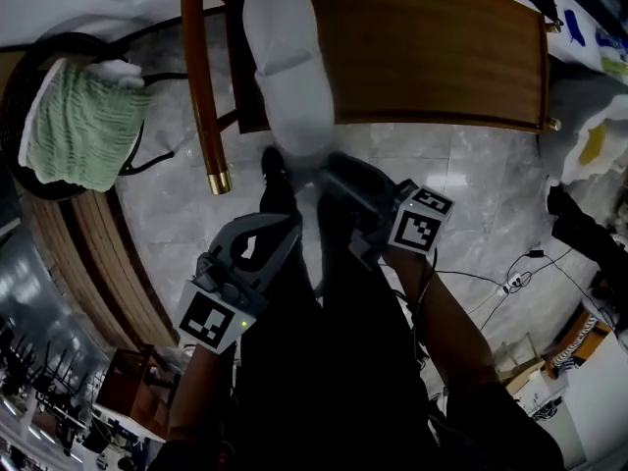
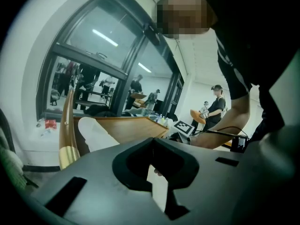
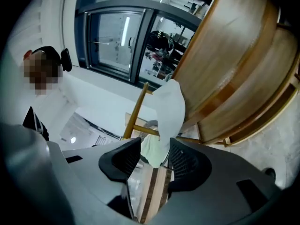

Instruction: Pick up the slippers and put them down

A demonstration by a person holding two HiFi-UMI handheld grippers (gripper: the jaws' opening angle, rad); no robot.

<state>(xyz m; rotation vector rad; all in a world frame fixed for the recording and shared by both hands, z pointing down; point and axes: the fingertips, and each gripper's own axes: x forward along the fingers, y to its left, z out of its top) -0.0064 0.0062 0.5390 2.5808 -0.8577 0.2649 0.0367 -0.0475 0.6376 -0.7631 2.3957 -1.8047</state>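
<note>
My right claw [image 3: 154, 157] stood wide about the heel of the white slipper [image 1: 280, 47] lying at the chair seat's [image 1: 442, 57] front edge, my left claw [image 1: 280, 232] shut on nothing, so I judged a straight retreat best lest the heel snag; only the head view showed the slipper whole.

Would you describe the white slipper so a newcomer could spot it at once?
Find the wooden chair at the top of the head view. On the left end of its seat lies the white slipper, its heel end past the near edge. It is smooth and white, unlike the ribbed green towel to the left.
</note>
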